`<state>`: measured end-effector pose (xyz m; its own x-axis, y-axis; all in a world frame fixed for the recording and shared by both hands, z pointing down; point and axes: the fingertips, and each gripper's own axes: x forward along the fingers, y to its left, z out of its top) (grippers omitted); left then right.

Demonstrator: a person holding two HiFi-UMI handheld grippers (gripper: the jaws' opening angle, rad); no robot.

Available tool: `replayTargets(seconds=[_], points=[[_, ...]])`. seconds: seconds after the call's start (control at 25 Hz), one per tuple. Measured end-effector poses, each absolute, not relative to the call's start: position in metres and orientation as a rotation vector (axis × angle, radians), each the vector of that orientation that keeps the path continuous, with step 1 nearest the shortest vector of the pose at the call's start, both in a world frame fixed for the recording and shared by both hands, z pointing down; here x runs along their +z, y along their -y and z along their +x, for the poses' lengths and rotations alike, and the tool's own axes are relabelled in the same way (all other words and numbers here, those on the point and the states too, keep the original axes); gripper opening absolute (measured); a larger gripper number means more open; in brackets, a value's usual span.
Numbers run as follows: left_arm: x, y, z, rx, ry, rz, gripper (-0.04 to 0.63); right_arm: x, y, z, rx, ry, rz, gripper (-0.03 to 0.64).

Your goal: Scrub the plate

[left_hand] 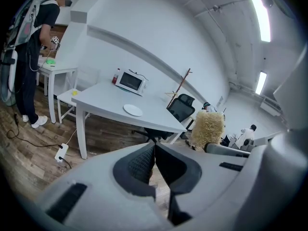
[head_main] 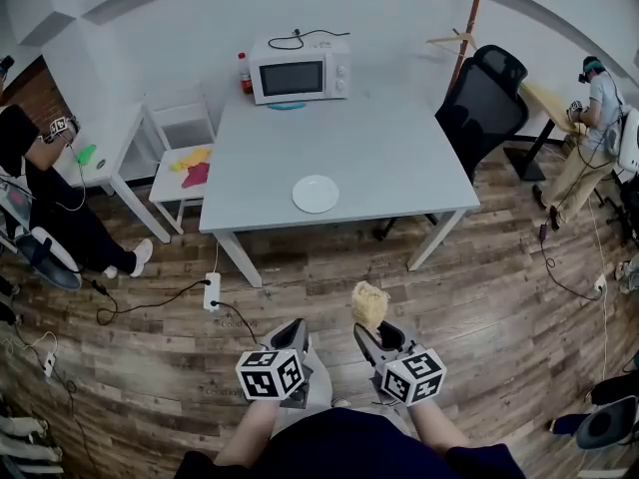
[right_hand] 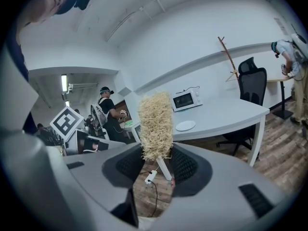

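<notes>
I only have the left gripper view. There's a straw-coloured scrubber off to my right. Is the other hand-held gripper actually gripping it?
Observer: Yes. The right gripper view shows the right hand-held gripper shut on the lower end of the scrubber, which stands upright between the jaws.
Operator: And the plate, is anything on it?
Observer: Seen from above in the head view, the plate looks bare. It lies alone near the front edge of the table.

White round plate (head_main: 316, 194) flat on table (head_main: 399, 148)
</notes>
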<state>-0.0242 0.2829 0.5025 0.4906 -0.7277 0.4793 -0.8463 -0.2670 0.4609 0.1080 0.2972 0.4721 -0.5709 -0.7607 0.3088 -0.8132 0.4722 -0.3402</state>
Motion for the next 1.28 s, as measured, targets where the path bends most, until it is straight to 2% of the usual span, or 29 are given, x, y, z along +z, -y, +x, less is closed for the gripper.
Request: replayTargets(seconds=[0.92, 1.28], points=[[0.5, -0.055, -0.095, 0.27, 1.223, 2.1, 0.018, 0.451, -0.069, 0.028, 0.593, 2.562, 1.44, 0.161], [0.516, -0.01, -0.105, 0.325, 1.181, 2.105, 0.018, 0.457, -0.025, 0.038, 0.541, 2.47, 1.531, 0.161]])
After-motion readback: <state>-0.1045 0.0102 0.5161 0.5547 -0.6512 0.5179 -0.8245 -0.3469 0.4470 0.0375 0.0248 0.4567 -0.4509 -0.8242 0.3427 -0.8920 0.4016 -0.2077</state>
